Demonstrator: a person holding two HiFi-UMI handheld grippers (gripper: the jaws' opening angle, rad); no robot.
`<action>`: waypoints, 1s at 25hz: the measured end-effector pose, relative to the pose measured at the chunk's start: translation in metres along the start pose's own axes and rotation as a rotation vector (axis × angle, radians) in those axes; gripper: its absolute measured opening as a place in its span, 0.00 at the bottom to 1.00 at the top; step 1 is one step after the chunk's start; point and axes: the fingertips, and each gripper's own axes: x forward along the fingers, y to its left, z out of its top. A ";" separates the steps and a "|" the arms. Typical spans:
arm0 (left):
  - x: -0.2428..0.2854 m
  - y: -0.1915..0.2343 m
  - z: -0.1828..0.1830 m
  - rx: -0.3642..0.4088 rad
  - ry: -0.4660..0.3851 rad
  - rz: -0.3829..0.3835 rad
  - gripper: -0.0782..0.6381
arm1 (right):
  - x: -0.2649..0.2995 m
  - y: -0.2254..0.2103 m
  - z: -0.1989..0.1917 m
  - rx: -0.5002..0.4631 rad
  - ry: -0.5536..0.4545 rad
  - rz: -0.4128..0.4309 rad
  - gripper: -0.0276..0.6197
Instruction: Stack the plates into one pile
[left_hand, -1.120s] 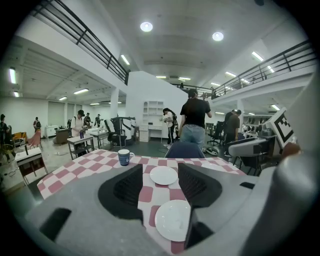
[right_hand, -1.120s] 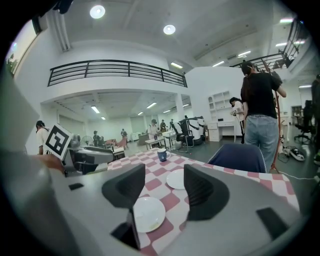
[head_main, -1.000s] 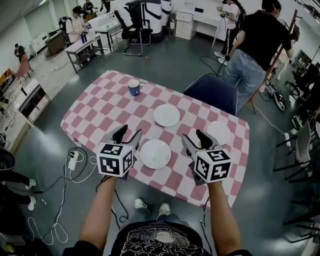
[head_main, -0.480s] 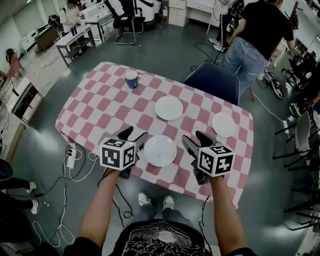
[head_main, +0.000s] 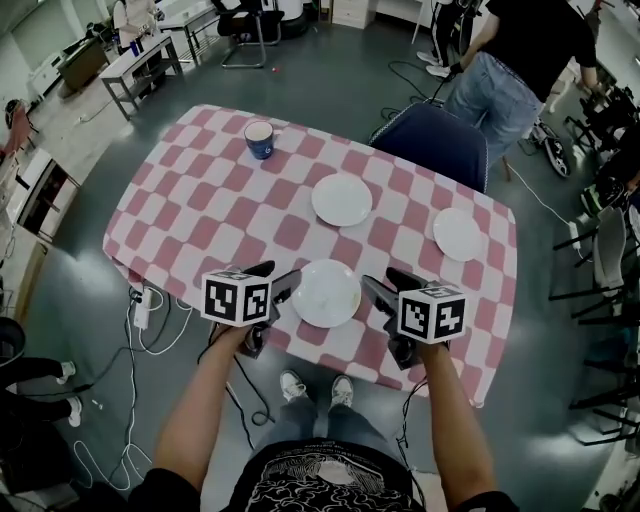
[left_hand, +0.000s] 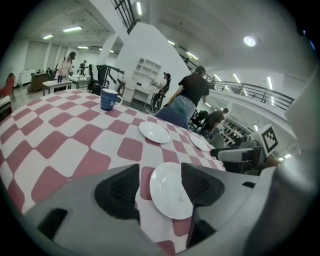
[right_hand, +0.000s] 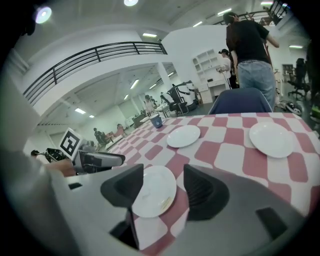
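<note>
Three white plates lie apart on the pink-checked table (head_main: 200, 215): a near plate (head_main: 326, 293), a middle plate (head_main: 342, 200) and a right plate (head_main: 458, 234). My left gripper (head_main: 278, 277) hovers just left of the near plate, open, its jaws having just been opening with nothing held. My right gripper (head_main: 385, 286) hovers just right of that plate, also open after opening, empty. In the left gripper view the near plate (left_hand: 170, 190) shows beyond the left gripper (left_hand: 160, 187). The right gripper view frames the same plate (right_hand: 152, 190) past the right gripper (right_hand: 159, 189).
A blue mug (head_main: 259, 139) stands at the table's far left. A blue chair (head_main: 432, 145) is pushed in at the far side, with a person (head_main: 520, 60) standing behind it. Cables and a power strip (head_main: 142, 315) lie on the floor at left.
Both grippers have come down toward the table's near edge, ending either side of the near plate. Their jaws look a little wider than before.
</note>
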 end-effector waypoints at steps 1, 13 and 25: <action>0.003 0.003 -0.004 -0.009 0.017 -0.007 0.49 | 0.004 -0.001 -0.004 0.008 0.013 0.004 0.44; 0.032 0.008 -0.048 -0.102 0.220 -0.115 0.49 | 0.032 -0.011 -0.064 0.137 0.182 0.034 0.42; 0.047 0.007 -0.063 -0.198 0.285 -0.176 0.41 | 0.048 -0.013 -0.086 0.265 0.253 0.067 0.40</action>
